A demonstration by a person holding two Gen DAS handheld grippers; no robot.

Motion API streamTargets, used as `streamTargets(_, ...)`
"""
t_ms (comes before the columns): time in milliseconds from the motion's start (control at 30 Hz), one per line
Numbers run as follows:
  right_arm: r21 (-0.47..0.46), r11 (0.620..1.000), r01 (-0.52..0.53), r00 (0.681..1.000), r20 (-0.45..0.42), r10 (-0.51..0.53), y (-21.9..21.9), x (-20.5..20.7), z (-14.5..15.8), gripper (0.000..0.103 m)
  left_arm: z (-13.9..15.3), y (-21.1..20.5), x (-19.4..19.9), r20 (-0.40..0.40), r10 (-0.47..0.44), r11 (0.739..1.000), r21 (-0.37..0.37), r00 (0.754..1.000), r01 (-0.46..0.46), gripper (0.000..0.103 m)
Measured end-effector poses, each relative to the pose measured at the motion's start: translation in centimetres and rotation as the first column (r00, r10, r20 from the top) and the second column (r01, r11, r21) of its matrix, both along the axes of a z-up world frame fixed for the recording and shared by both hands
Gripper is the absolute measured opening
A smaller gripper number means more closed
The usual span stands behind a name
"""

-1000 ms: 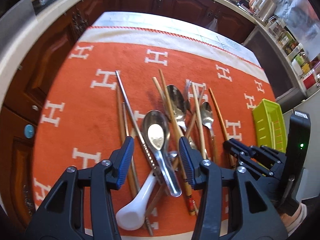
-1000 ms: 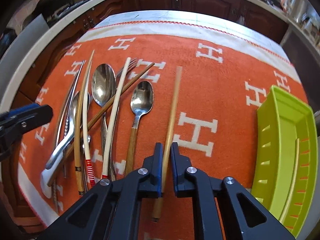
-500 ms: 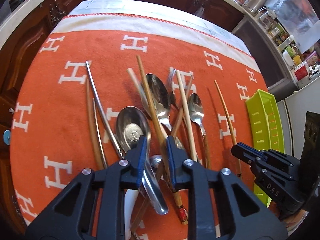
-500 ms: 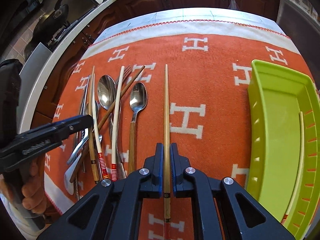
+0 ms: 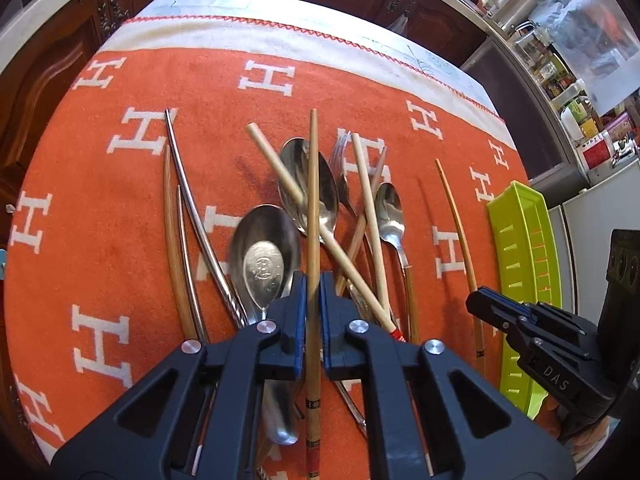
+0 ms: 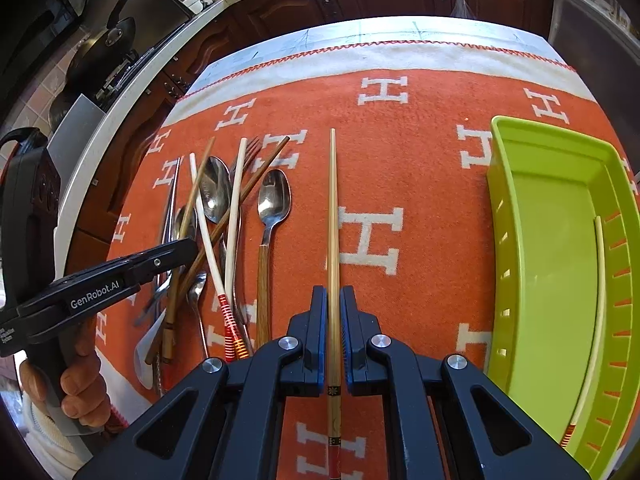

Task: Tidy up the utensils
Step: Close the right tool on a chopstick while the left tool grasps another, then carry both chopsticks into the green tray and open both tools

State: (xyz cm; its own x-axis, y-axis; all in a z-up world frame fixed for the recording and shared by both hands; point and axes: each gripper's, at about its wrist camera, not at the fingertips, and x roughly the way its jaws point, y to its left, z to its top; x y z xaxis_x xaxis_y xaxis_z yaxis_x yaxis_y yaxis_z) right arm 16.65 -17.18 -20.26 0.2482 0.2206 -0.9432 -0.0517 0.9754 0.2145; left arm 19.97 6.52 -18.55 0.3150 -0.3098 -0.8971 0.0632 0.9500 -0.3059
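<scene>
We see the left hand-held gripper [image 5: 313,280] clamped on a brown chopstick [image 5: 313,184] over the utensil pile [image 5: 320,208], which sits on the orange blanket [image 5: 120,240] covering the table, well left of the green tray [image 6: 552,264]. The right hand-held gripper [image 6: 333,300] is closed on a light bamboo chopstick [image 6: 332,208], between the pile and the tray. One pale chopstick [image 6: 596,300] lies inside the tray along its right wall. A wood-handled spoon [image 6: 272,208] lies at the pile's tray-side edge.

"GenRobot.AI" on left gripper [image 6: 188,246]; "DAS" on right gripper [image 5: 476,306] (cloth [image 6: 420,140] repeats "H").
</scene>
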Motion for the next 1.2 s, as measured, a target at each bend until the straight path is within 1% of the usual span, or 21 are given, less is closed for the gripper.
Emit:
streamTargets(167, 0.024, 1.000, 0.015, 1.000, 0.012, -0.015, -0.7, -0.6, 1.1, 0.006, 1.8, -0.6, -1.0, -0.006, -0.008, 1.000, -0.010, 1.000, 0.008, 0.004)
streamTargets(333, 0.060, 0.998, 0.035, 0.999, 0.039, -0.037, -1.9, -2.0, 3.4, 0.006, 4.6, -3.1, -2.7, 0.007, -0.048, 0.998, -0.042, 0.999, 0.048, 0.004)
streamTargets(600, 0.089, 0.992, 0.087, 0.990, 0.104, -0.096, -5.9, -5.1, 7.7, 0.006, 8.8, -11.0, -4.3, 0.019, -0.163, 0.983, -0.077, 0.986, 0.164, 0.004)
streamTargets(733, 0.066, 0.989, 0.134, 0.980, 0.139, -0.142, -8.9, -6.9, 9.7, 0.006, 9.8, -15.8, -4.7, 0.021, -0.208, 0.975, -0.074, 0.978, 0.208, 0.004)
streamTargets(800, 0.036, 0.986, 0.160, 0.974, 0.155, -0.164, -10.6, -7.8, 10.3, 0.006, 10.0, -17.9, -4.9, 0.015, -0.225, 0.971, -0.072, 0.974, 0.226, 0.004)
streamTargets(900, 0.006, 0.981, 0.196, 0.969, 0.155, -0.194, -13.1, -8.8, 10.4, 0.006, 9.5, -21.1, -4.9, -0.004, -0.253, 0.966, -0.062, 0.967, 0.252, 0.004)
streamTargets(1033, -0.017, 0.968, 0.249, 0.961, 0.127, -0.245, -16.1, -10.1, 9.3, 0.006, 8.1, -24.2, -4.8, -0.037, -0.270, 0.962, -0.052, 0.962, 0.268, 0.004)
streamTargets(1200, -0.033, 0.961, 0.276, 0.958, 0.092, -0.272, -18.4, -10.8, 7.5, 0.006, 6.1, -26.1, -4.4, -0.082, -0.269, 0.963, -0.042, 0.960, 0.266, 0.004)
